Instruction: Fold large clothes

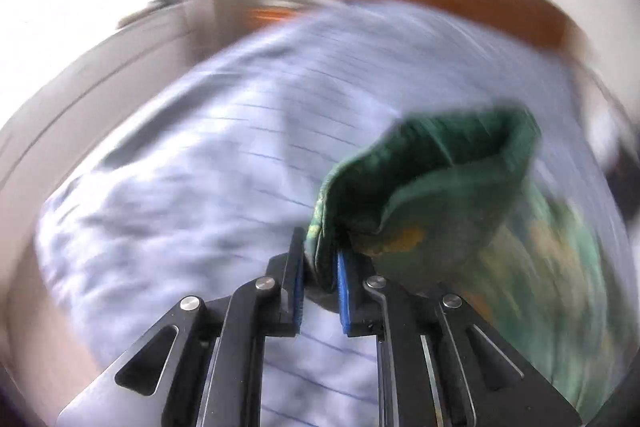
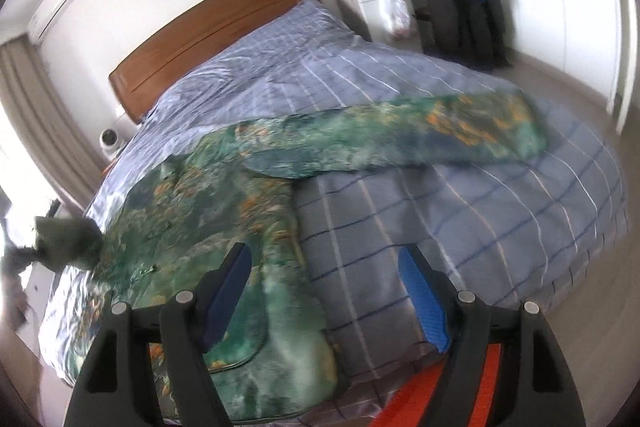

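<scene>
Green orange-flecked garment (image 2: 248, 211) sprawls across the blue checked bedspread (image 2: 460, 211) below a wooden headboard (image 2: 200, 31). The left gripper (image 1: 320, 267) pinches its edge; the right gripper (image 2: 324, 291) gapes empty.

No text, label, brand, number or sign can be read in either view. The left wrist view is smeared by motion blur, and nothing in the right wrist view carries legible writing.
</scene>
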Motion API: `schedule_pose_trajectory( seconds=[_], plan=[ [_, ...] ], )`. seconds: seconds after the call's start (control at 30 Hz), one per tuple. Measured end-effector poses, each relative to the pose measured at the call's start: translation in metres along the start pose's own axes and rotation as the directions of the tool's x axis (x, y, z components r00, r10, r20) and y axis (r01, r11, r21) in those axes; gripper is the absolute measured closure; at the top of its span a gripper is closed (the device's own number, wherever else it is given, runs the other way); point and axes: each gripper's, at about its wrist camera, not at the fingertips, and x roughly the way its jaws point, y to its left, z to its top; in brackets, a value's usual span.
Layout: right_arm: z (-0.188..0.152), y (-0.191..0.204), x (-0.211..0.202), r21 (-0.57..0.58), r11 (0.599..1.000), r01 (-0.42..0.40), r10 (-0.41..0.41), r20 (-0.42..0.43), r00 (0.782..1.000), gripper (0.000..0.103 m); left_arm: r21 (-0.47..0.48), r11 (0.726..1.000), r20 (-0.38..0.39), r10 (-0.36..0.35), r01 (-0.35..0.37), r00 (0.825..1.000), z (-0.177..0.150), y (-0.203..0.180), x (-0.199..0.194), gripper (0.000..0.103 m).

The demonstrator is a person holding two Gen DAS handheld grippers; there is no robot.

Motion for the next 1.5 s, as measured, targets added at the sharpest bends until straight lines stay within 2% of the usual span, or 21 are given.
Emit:
schedule_pose_trajectory(
  seconds=[0.1, 0.27, 0.33, 0.4, 0.43, 0.47, 0.53, 0.57, 0.67, 0.73, 0.77, 0.83, 0.87, 0.9, 0.97, 1.1, 1.27, 1.37, 1.43, 1.47, 1.5],
  plan=[
    [-0.007, 0.018, 0.007, -0.028, 0.999, -0.024, 0.023, -0.032, 0.999, 0.027, -0.186, 0.972, -0.025, 0.14, -0.142, 0.99, 0.017, 0.09, 0.017, 0.091],
    [-0.014, 0.031, 0.02, 0.013, 0.996, -0.091, 0.092, -0.097, 0.991, 0.027, -0.249, 0.928, -0.222, 0.223, -0.276, 0.949, -0.01, 0.159, 0.06, 0.086],
    [-0.013, 0.027, 0.02, 0.05, 0.992, -0.114, 0.119, -0.115, 0.986, 0.027, -0.245, 0.944, -0.211, 0.169, -0.22, 0.963, -0.028, 0.157, 0.052, 0.067],
    [-0.011, 0.016, 0.017, 0.061, 0.992, -0.109, 0.116, -0.135, 0.984, 0.022, -0.177, 0.978, -0.178, 0.082, -0.114, 0.981, -0.059, 0.136, 0.029, 0.033],
    [-0.012, 0.012, 0.018, 0.06, 0.993, -0.102, 0.11, -0.146, 0.983, 0.018, -0.137, 0.989, -0.173, 0.024, -0.048, 0.985, -0.076, 0.124, 0.018, 0.029],
    [-0.012, 0.004, 0.02, 0.062, 0.993, -0.105, 0.114, -0.172, 0.978, 0.015, -0.081, 0.993, -0.196, -0.095, 0.081, 0.976, -0.1, 0.104, 0.006, 0.024],
    [-0.018, -0.013, 0.03, 0.096, 0.985, -0.146, 0.165, -0.24, 0.957, 0.015, -0.026, 0.966, -0.271, -0.255, 0.258, 0.928, -0.136, 0.073, -0.007, 0.023],
    [-0.021, -0.021, 0.037, 0.126, 0.976, -0.176, 0.205, -0.274, 0.94, 0.015, 0.012, 0.935, -0.326, -0.333, 0.356, 0.885, -0.163, 0.046, -0.014, 0.023],
    [-0.03, -0.031, 0.064, 0.194, 0.945, -0.265, 0.32, -0.361, 0.876, 0.015, 0.099, 0.882, -0.41, -0.385, 0.46, 0.826, -0.21, -0.01, -0.022, 0.023],
    [-0.036, -0.027, 0.082, 0.2, 0.923, -0.33, 0.385, -0.407, 0.829, 0.015, 0.14, 0.869, -0.452, -0.37, 0.474, 0.811, -0.229, -0.034, -0.019, 0.023],
    [-0.04, -0.024, 0.09, 0.191, 0.918, -0.346, 0.396, -0.434, 0.809, 0.015, 0.163, 0.876, -0.468, -0.336, 0.454, 0.817, -0.239, -0.045, -0.015, 0.023],
    [-0.048, -0.013, 0.103, 0.158, 0.919, -0.361, 0.39, -0.502, 0.772, 0.028, 0.189, 0.88, -0.467, -0.309, 0.436, 0.828, -0.246, -0.054, -0.019, 0.025],
    [-0.05, -0.005, 0.103, 0.131, 0.913, -0.385, 0.393, -0.526, 0.754, 0.053, 0.19, 0.874, -0.465, -0.321, 0.448, 0.825, -0.245, -0.056, -0.024, 0.036],
    [-0.049, 0.001, 0.101, 0.097, 0.914, -0.394, 0.381, -0.54, 0.751, 0.076, 0.183, 0.862, -0.472, -0.344, 0.472, 0.811, -0.245, -0.058, -0.028, 0.042],
    [-0.042, 0.014, 0.087, 0.014, 0.925, -0.379, 0.324, -0.547, 0.772, 0.085, 0.196, 0.858, -0.478, -0.339, 0.475, 0.81, -0.242, -0.057, -0.036, 0.081],
    [-0.025, 0.02, 0.06, -0.023, 0.933, -0.358, 0.296, -0.518, 0.803, 0.09, 0.137, 0.852, -0.488, -0.385, 0.505, 0.783, -0.238, -0.045, -0.048, 0.09],
    [-0.038, 0.01, 0.074, -0.025, 0.955, -0.294, 0.235, -0.537, 0.81, 0.09, 0.155, 0.885, -0.509, -0.309, 0.438, 0.803, -0.249, -0.036, -0.014, 0.09],
    [-0.059, -0.001, 0.097, 0.025, 0.964, -0.263, 0.233, -0.549, 0.802, 0.086, 0.197, 0.894, -0.487, -0.267, 0.402, 0.832, -0.251, -0.042, -0.016, 0.076],
    [-0.062, -0.011, 0.097, 0.066, 0.968, -0.244, 0.241, -0.527, 0.815, 0.064, 0.218, 0.901, -0.464, -0.243, 0.376, 0.852, -0.249, -0.043, -0.027, 0.066],
    [-0.062, -0.018, 0.094, 0.089, 0.97, -0.226, 0.239, -0.52, 0.82, 0.038, 0.225, 0.905, -0.446, -0.235, 0.362, 0.864, -0.246, -0.042, -0.036, 0.057],
    [-0.062, -0.024, 0.092, 0.112, 0.973, -0.204, 0.232, -0.515, 0.825, 0.021, 0.227, 0.906, -0.429, -0.236, 0.357, 0.872, -0.244, -0.039, -0.044, 0.048]
  ],
)
